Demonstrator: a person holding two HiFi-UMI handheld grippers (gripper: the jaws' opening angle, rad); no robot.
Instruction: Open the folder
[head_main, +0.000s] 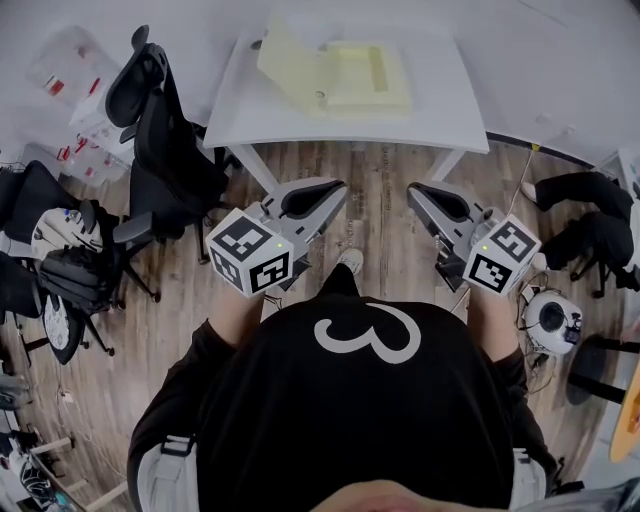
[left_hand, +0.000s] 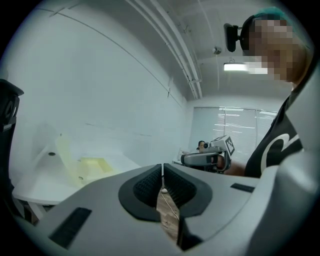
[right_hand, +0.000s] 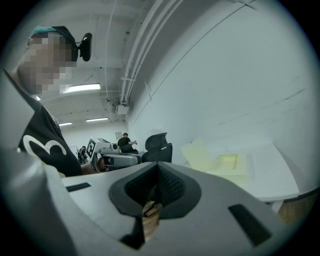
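Folder on table, flap raised, edges faint, left tongs, right tongs both together

We get bright, even light from ceiling strips; the white worktop glares softly around the pale folder. Both gripper views bow hard and go black at the rims.

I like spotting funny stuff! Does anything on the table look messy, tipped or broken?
Nothing really stands out. The pale yellow folder lies on the white table with its cover standing up, and nothing looks spilled or broken. The left gripper and right gripper are shut and empty, short of the table.
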